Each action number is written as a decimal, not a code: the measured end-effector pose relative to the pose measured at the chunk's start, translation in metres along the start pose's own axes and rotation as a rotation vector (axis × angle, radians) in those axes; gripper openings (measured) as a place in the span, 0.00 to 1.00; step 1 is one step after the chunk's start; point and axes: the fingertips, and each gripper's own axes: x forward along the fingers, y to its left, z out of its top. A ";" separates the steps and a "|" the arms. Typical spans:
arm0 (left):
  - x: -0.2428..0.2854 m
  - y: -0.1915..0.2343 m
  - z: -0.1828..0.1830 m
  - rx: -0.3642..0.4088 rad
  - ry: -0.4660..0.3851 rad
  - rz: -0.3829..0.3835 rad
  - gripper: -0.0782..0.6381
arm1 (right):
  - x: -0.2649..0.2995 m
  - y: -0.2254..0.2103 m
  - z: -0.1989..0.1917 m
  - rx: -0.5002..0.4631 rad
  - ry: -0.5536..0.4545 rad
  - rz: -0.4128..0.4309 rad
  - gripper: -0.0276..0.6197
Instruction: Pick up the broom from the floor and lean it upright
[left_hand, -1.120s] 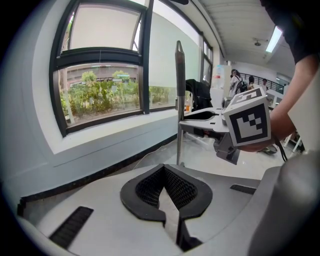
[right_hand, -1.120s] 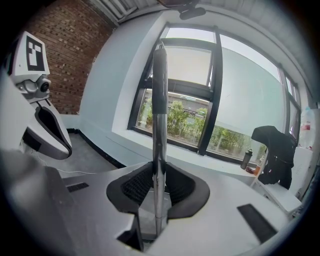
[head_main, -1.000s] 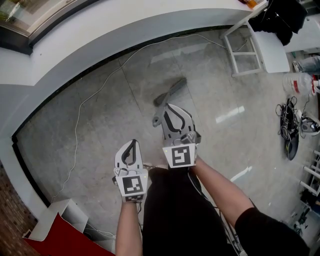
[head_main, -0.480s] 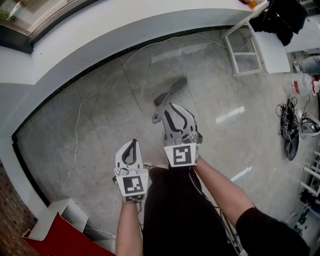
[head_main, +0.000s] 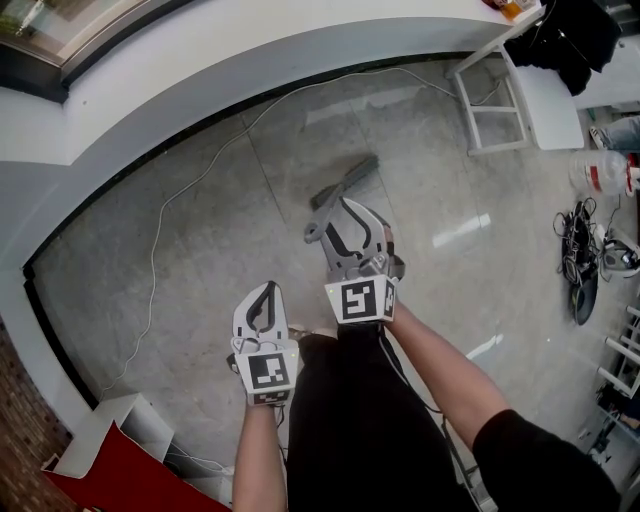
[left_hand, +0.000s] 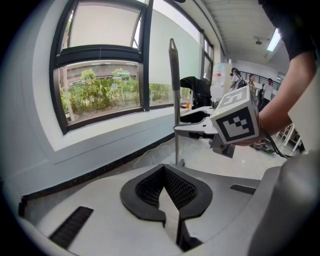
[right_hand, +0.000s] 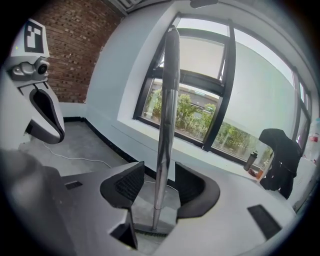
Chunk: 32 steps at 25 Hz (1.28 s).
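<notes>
**Now the broom stands loose**

Your right gripper (right_hand: 159, 187) has just been opening its jaws. They stand apart around the upright broom (right_hand: 165, 125) and do not press it. Your left gripper (left_hand: 167, 187) is closed and empty. The broom's head rests on the floor (head_main: 200, 260).

The broom handle (right_hand: 165, 125) is smooth bare metal with a dull silvery sheen. The floor (head_main: 200, 260) is polished grey stone-look tile, glossy enough to mirror the light, while the wall (right_hand: 75, 45) is rough, matt red brick. The left gripper (left_hand: 164, 170) has a matt pale-grey plastic shell and black pads (left_hand: 150, 187) with a fine ribbed texture.
</notes>
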 end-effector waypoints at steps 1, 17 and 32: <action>0.000 0.001 -0.001 -0.003 0.001 0.003 0.12 | 0.001 -0.001 0.000 0.005 0.001 -0.005 0.31; -0.020 -0.002 0.019 -0.017 0.006 0.014 0.12 | -0.031 -0.006 0.003 0.022 0.057 0.018 0.31; -0.068 -0.014 0.075 -0.002 -0.021 -0.005 0.12 | -0.087 -0.015 0.056 -0.001 0.090 0.045 0.05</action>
